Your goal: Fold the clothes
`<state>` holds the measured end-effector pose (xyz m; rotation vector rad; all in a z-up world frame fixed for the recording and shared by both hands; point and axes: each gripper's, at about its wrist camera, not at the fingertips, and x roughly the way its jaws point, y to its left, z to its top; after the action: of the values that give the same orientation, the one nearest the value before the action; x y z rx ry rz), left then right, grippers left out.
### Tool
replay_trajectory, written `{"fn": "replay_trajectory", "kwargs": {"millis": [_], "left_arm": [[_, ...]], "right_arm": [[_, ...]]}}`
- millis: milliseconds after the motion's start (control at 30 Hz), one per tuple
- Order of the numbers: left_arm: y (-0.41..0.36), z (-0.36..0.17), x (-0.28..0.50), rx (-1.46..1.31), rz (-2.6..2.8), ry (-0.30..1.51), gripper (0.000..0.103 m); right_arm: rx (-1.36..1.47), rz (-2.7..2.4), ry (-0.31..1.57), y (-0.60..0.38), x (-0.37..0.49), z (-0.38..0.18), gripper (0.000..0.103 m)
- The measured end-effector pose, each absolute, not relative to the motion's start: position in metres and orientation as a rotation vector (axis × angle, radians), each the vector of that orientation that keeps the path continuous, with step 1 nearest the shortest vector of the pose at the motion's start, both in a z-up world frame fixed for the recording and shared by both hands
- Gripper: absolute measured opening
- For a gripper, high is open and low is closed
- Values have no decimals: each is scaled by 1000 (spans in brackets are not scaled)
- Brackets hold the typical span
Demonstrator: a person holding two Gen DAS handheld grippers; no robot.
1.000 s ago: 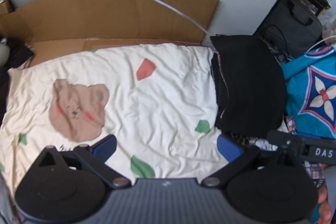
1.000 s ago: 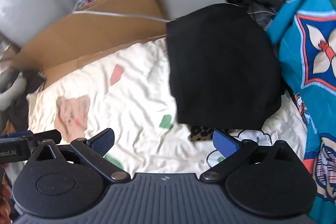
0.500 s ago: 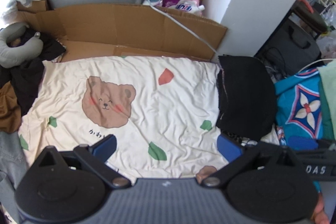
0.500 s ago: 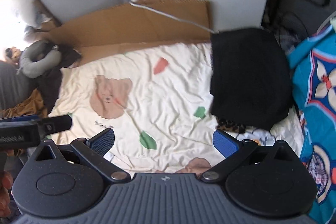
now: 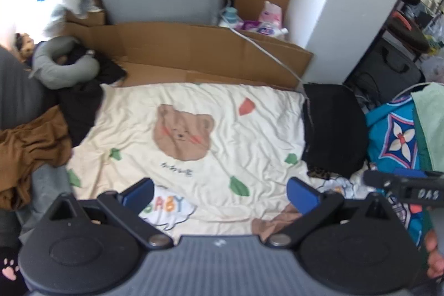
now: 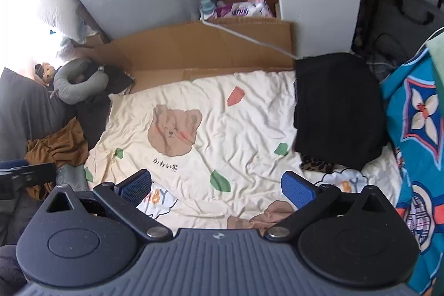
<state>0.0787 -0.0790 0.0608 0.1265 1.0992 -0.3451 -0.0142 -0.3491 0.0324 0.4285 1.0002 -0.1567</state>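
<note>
A folded black garment (image 5: 333,129) (image 6: 335,110) lies at the right edge of a cream bear-print sheet (image 5: 199,135) (image 6: 194,129), on top of a leopard-print piece (image 6: 316,165). A heap of unfolded clothes, brown (image 5: 30,146) (image 6: 58,146) and dark, lies at the sheet's left. My left gripper (image 5: 220,194) is open and empty, held above the sheet's near edge. My right gripper (image 6: 216,189) is open and empty, also high above the near edge. The right gripper's body shows at the right of the left wrist view (image 5: 405,187).
A cardboard wall (image 5: 194,52) (image 6: 199,46) stands behind the sheet with a white cable over it. A grey neck pillow (image 5: 61,68) (image 6: 75,85) lies at back left. A teal patterned cloth (image 5: 394,140) (image 6: 416,129) lies at the right. Bottles stand behind the cardboard.
Both grippers have pulled back and up from the black garment, so more of the bed shows. Both stayed open and empty.
</note>
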Motion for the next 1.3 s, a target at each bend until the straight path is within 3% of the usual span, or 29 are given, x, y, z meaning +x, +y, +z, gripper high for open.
{"fn": "replay_trajectory", "kwargs": {"millis": [767,1300], "left_arm": [[77,121,9,43,-99,1013,103],[123,70,-17,-19,-69,984,103]], "right_arm": [[423,-151,890,-300,-87,58,103],[366,-143,895,-273,-100,55,103]]}}
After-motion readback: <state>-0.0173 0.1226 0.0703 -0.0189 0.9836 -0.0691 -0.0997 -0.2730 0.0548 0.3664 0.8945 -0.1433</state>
